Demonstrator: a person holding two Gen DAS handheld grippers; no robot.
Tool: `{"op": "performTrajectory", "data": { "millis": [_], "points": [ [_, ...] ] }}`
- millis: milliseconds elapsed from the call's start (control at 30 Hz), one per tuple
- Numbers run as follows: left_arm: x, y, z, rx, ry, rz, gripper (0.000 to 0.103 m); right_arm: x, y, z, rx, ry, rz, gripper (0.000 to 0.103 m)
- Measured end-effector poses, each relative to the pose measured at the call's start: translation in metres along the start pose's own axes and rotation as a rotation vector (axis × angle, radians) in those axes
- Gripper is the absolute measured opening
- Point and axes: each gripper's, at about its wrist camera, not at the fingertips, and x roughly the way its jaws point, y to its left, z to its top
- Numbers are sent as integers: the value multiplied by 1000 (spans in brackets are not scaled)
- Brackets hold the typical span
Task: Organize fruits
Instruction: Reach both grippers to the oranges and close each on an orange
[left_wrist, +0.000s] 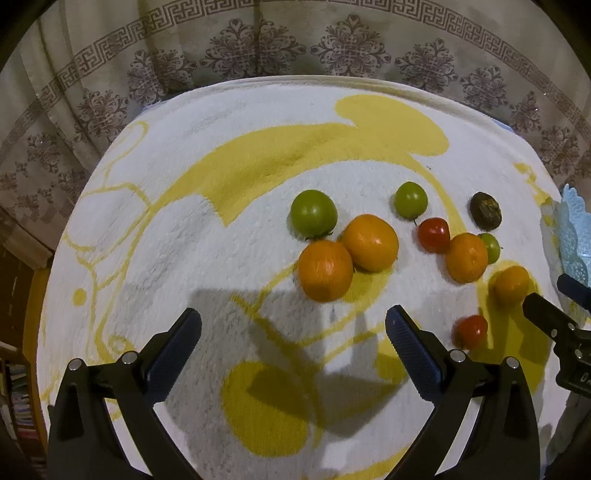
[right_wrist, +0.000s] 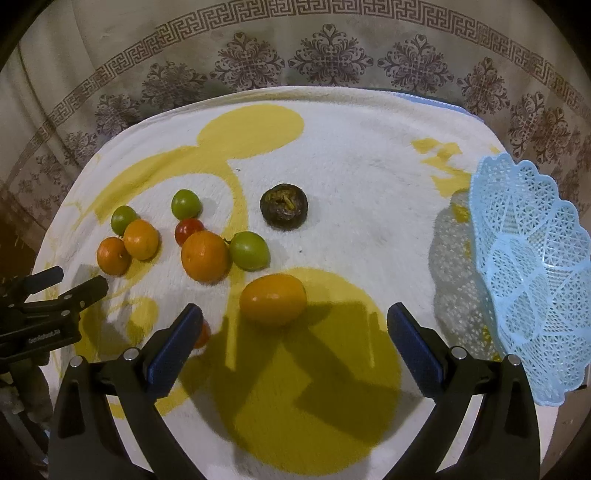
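Several fruits lie on a white and yellow towel (left_wrist: 221, 229). Straight ahead of my open, empty left gripper (left_wrist: 293, 319) sit two oranges (left_wrist: 325, 270) touching each other, with a green tomato (left_wrist: 313, 213) behind them. My right gripper (right_wrist: 295, 314) is open too, and an oval orange (right_wrist: 272, 299) rests on the towel just beyond its fingertips, touching neither. A red tomato (right_wrist: 202, 334) is half hidden behind the right gripper's left finger. A dark, wrinkled fruit (right_wrist: 283, 205) lies alone farther back. To the right, a light blue lattice basket (right_wrist: 532, 266) stands tilted.
A cluster with another orange (right_wrist: 205, 256), a red tomato (right_wrist: 188, 229) and green tomatoes (right_wrist: 248, 250) sits left of centre. A patterned curtain (right_wrist: 332, 55) hangs behind the table. The left gripper (right_wrist: 74, 280) shows at the left edge of the right wrist view. A bookshelf (left_wrist: 14, 398) stands low on the left.
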Motion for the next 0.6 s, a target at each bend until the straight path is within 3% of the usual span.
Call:
{"op": "performTrajectory", "data": {
  "millis": [600],
  "points": [
    [25, 1, 20, -8, 73, -14, 98, 26, 0, 11, 24, 86, -8, 101]
  ]
}}
